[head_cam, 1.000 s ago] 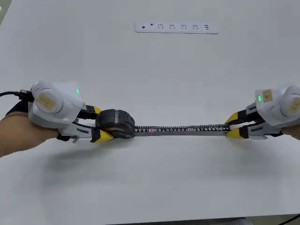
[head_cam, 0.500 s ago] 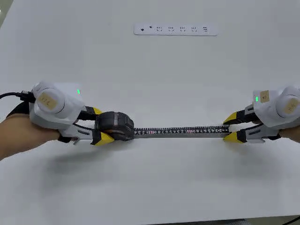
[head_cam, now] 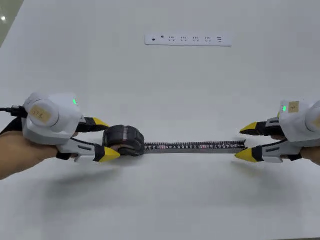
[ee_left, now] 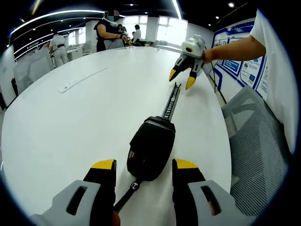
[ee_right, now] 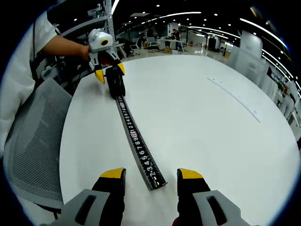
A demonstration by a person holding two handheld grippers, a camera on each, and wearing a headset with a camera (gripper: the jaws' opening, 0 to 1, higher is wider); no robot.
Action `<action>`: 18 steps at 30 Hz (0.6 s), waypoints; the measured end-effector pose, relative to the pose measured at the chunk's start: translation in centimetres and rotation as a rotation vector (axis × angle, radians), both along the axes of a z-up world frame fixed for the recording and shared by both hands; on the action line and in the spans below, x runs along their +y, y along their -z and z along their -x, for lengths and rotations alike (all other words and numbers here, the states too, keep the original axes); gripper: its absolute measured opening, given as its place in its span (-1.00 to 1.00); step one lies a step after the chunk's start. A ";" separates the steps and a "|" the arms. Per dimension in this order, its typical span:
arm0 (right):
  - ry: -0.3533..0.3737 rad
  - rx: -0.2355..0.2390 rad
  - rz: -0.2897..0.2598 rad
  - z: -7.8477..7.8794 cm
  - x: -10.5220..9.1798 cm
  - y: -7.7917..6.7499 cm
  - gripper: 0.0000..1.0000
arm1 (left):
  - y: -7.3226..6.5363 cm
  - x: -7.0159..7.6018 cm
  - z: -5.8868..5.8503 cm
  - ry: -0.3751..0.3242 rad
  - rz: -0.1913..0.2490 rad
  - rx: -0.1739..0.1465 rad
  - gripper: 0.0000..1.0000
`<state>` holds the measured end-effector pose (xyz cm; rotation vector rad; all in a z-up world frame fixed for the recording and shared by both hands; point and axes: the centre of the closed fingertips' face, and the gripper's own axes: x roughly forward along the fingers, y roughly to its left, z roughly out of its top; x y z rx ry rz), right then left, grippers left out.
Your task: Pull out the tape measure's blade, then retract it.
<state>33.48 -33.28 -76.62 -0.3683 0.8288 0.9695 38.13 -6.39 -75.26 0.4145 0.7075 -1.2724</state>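
Left gripper: you are holding the left gripper (head_cam: pixel 107 138) at the middle left of the head view. Its jaws are standing apart on either side of the case, and its own view shows a gap on each side.
Case: the tape measure case (head_cam: pixel 123 140) is lying on the white table (head_cam: pixel 160 90), just right of those jaw tips. A short strap (ee_left: pixel 127 195) is trailing back between them.
Blade: the blade (head_cam: pixel 195 146) is lying flat on the table, running right from the case toward the middle right of the frame.
Right gripper: you are holding the right gripper (head_cam: pixel 243 142) at the middle right. Its jaws are spread, and the blade's end hook (ee_right: pixel 157 183) is resting loose between the tips.
Handling: you are probably dealing with a dense, compact case with a grippy dark shell. The blade is likely thin spring steel that is stiff lengthwise, buckles if bent, and has slick edges. It may snap back quickly once released.
Hold points: you are best off clamping the case across its flat sides and pinching the blade just behind the hook.
Count: you are working with one tape measure, one blade and two grippers. One power strip (head_cam: pixel 188 39) is lying at the upper middle.
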 end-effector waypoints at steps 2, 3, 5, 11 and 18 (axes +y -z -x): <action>0.003 -0.018 0.016 0.0 0.0 0.0 -0.09 | -0.1 0.4 0.2 -0.019 0.007 0.002 -0.10; 0.007 -0.018 0.016 0.1 -0.1 0.0 -0.06 | -0.3 0.6 0.2 -0.036 0.014 0.004 -0.08; 0.023 -0.017 0.012 0.4 0.0 -0.1 0.02 | -0.5 1.0 0.4 -0.055 0.019 0.000 -0.03; 0.072 -0.034 -0.006 1.0 0.1 -0.2 0.26 | -0.9 1.9 1.2 -0.121 0.046 0.010 0.00; 0.124 -0.052 -0.028 1.8 0.4 -0.8 0.46 | -1.5 2.9 2.1 -0.197 0.076 0.004 0.10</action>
